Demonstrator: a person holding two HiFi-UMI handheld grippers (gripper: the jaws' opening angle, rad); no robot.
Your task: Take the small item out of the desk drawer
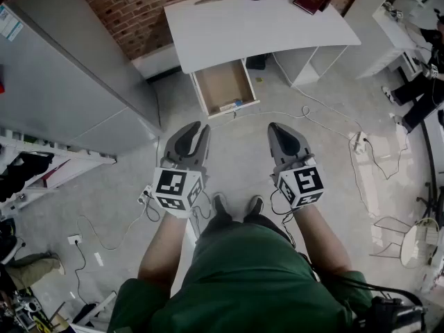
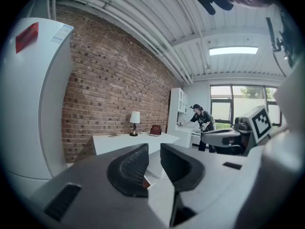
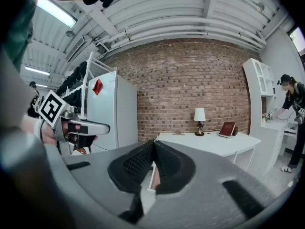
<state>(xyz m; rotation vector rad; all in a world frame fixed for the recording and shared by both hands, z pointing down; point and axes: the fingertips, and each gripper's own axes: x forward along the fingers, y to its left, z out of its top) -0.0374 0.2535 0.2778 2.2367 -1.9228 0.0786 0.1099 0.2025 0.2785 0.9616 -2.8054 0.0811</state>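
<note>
Approach step is running: left tool (image 2: 153, 149) is hanging apart, empty; right tool (image 3: 153, 146) is sitting together; both well short of the open drawer (image 1: 222, 82). Next is calling for reaching the item (image 1: 231, 106), seemingly at its front.

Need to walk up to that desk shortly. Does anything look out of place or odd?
The desk drawer stands pulled open, small items lying at its front. Loose white cables trail across the floor before the desk. Nothing looks spilled or broken.
</note>
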